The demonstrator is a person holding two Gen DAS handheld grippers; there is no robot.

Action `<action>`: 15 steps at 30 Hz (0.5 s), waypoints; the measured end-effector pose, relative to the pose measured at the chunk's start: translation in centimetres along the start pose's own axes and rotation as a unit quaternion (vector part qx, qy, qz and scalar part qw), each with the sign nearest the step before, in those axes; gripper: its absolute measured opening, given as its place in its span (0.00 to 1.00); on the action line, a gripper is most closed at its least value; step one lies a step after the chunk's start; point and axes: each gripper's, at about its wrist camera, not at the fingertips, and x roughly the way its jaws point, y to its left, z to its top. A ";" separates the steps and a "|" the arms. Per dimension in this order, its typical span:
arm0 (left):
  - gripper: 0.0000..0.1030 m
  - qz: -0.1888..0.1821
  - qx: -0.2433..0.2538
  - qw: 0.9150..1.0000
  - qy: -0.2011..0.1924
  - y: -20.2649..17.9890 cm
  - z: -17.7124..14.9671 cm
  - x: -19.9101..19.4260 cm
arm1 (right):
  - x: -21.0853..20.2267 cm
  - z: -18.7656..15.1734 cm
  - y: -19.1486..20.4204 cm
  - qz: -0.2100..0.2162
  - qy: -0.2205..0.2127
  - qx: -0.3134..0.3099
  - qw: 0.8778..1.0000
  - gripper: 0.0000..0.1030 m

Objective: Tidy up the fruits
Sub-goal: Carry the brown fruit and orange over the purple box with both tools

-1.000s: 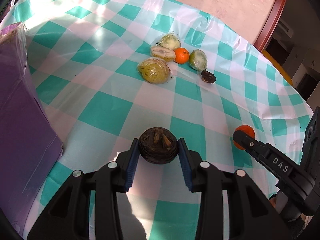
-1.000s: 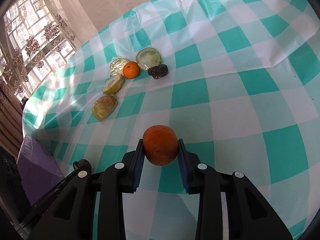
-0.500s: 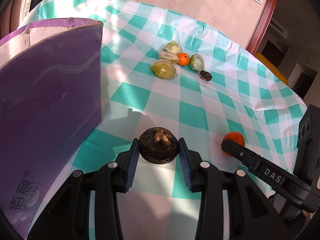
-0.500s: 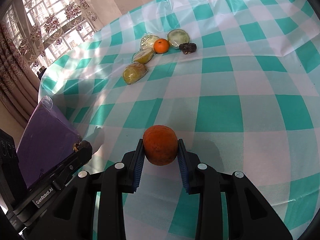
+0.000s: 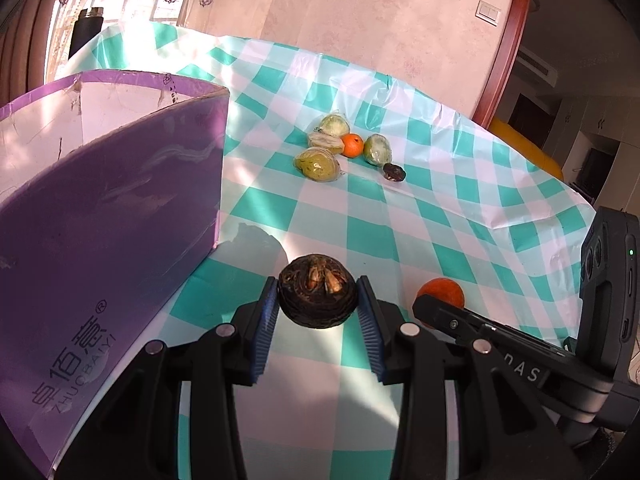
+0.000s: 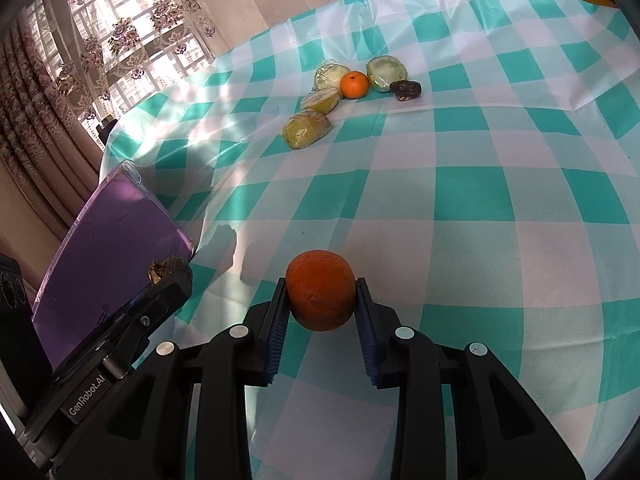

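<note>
My left gripper (image 5: 318, 308) is shut on a dark brown round fruit (image 5: 317, 296) and holds it above the tablecloth, just right of the purple box (image 5: 108, 220). My right gripper (image 6: 321, 300) is shut on an orange (image 6: 321, 290), held above the cloth; that orange also shows in the left wrist view (image 5: 441, 291). The left gripper with its brown fruit (image 6: 168, 270) shows at the left of the right wrist view. Far off lie several wrapped greenish fruits (image 5: 317, 165), a small orange (image 5: 352, 145) and a dark date-like fruit (image 5: 394, 172).
A round table with a teal and white checked cloth (image 6: 480, 184) fills both views. The open purple box stands at the table's left edge (image 6: 108, 248). A window with lace curtains (image 6: 132, 40) is behind, a wall and wooden door frame (image 5: 500, 48) to the far right.
Both grippers have lifted and pulled back with their fruits; the fruit cluster looks farther away. The left gripper has come up beside the purple box, whose open top now shows.
</note>
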 end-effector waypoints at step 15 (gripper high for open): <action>0.38 0.080 0.051 0.984 -0.151 -0.5 1.3 -9.0 | -2.4 -0.6 3.1 0.000 -0.065 -0.037 0.997 0.31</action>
